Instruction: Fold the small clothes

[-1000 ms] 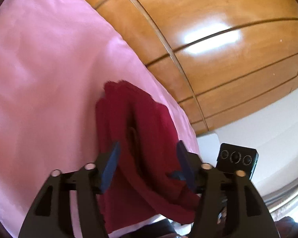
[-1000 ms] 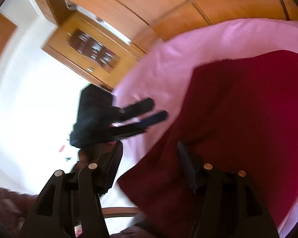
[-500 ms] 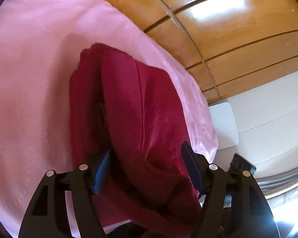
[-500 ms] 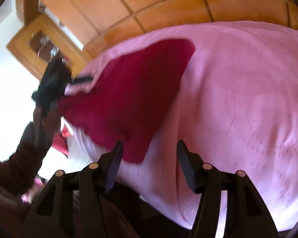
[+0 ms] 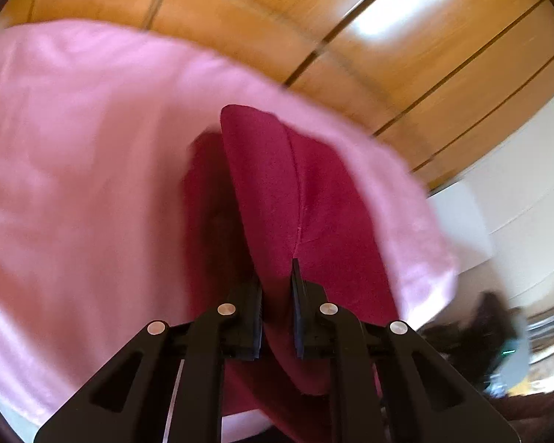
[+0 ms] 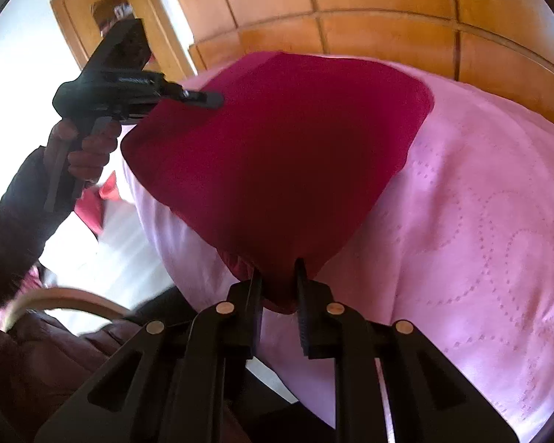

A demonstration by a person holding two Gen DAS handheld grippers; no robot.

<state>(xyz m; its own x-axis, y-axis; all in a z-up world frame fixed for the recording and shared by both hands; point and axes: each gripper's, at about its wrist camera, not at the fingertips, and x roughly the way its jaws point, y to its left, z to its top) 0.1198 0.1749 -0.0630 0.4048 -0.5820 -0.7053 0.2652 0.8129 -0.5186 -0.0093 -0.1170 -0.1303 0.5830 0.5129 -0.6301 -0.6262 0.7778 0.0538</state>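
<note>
Both grippers have their jaws pressed together on the same dark red garment [image 6: 277, 155], which hangs stretched between them over a pink quilted bedspread [image 6: 480, 221]. In the right wrist view, the right gripper [image 6: 279, 288] pinches a bunched corner of the cloth at the near edge of the bed, with fabric filling the narrow gap between its two black fingers. From there the garment spreads away as a broad, smooth sheet, its far edge resting on the bedspread close to the wooden panelled wall [image 6: 387, 0].

Across that same view, the left gripper [image 6: 203, 99] reaches in from the left side, its tip nipped on the opposite near corner of the cloth. A bare hand [image 6: 85, 147] wraps the handle, with a dark sleeve [image 6: 14, 221] behind it.

In the left wrist view, the left gripper [image 5: 277, 295] shows its fingers nearly closed with a fold of the dark red garment [image 5: 277, 192] rising between them. The fabric runs forward in a raised ridge with a seam along it, and the pink bedspread [image 5: 85, 184] lies to either side. This view is blurred, so finer detail of the fold is unclear.
</note>
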